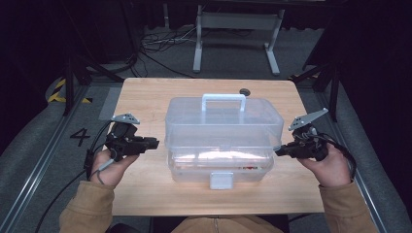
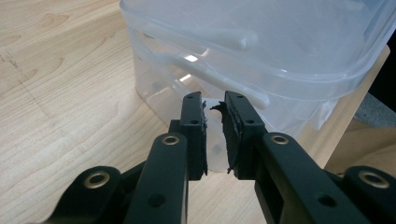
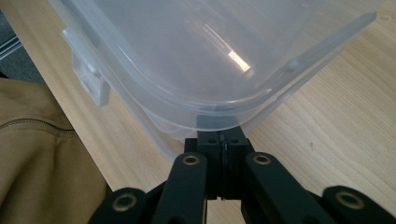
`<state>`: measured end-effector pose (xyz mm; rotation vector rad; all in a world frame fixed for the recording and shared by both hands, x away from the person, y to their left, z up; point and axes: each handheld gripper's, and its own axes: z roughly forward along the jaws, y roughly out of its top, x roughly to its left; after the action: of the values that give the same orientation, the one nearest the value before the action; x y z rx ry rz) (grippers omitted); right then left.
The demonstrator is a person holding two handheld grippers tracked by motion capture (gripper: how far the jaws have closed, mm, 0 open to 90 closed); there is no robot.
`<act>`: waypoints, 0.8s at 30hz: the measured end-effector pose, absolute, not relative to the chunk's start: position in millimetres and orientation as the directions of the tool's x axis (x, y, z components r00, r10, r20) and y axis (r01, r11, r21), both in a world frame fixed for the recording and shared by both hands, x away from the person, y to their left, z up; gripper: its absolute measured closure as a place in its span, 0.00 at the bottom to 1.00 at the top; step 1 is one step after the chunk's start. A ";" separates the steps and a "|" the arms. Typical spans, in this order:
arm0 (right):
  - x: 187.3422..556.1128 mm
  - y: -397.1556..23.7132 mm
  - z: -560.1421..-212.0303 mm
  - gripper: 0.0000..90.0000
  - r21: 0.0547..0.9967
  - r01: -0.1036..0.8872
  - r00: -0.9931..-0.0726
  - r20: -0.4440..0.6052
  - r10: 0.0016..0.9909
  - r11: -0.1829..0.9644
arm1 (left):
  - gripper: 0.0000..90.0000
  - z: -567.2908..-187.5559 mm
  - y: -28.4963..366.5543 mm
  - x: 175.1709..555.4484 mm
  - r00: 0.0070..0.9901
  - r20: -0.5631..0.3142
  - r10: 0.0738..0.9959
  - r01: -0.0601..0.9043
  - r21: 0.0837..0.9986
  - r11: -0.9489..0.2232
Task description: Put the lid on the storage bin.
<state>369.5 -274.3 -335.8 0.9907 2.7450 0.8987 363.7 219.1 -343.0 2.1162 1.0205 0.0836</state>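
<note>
A clear plastic storage box [image 1: 223, 126] with a white handle [image 1: 223, 99] and a white front latch [image 1: 221, 180] stands in the middle of the wooden table [image 1: 145, 92]. My left gripper [image 1: 156, 142] hovers just off the box's left side. In the left gripper view, the left gripper [image 2: 215, 100] is open by a narrow gap, with nothing between the pads, and points at the box [image 2: 261, 42]. My right gripper [image 1: 278, 150] is at the box's right side. The right gripper [image 3: 223, 134] is shut, its tips tucked right under the lid's overhanging rim [image 3: 196, 107].
A small dark round thing [image 1: 244, 91] lies at the table's far edge. Beyond the table are a grey metal stand [image 1: 238, 39] and loose cables on the floor. A "4" [image 1: 80, 136] is marked on the floor at the left. Tan sleeves come in from below.
</note>
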 end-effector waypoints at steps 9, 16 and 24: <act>367.0 -274.0 -339.4 0.99 0.537 0.560 -0.790 0.115 0.603 0.631 | 0.87 -343.9 220.7 369.3 0.668 -0.269 0.694 0.648 0.669 -0.364; 366.0 -273.0 -341.8 0.99 0.521 0.561 -0.793 0.115 0.598 0.643 | 0.87 -344.1 219.6 371.1 0.668 -0.268 0.694 0.648 0.669 -0.364; 366.1 -271.2 -345.0 0.99 0.492 0.560 -0.801 0.119 0.586 0.666 | 0.86 -345.0 219.9 372.0 0.664 -0.271 0.697 0.652 0.665 -0.363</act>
<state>366.1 -271.2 -345.0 0.9718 2.8216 0.8078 372.0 219.9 -345.0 2.0983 1.0393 0.0727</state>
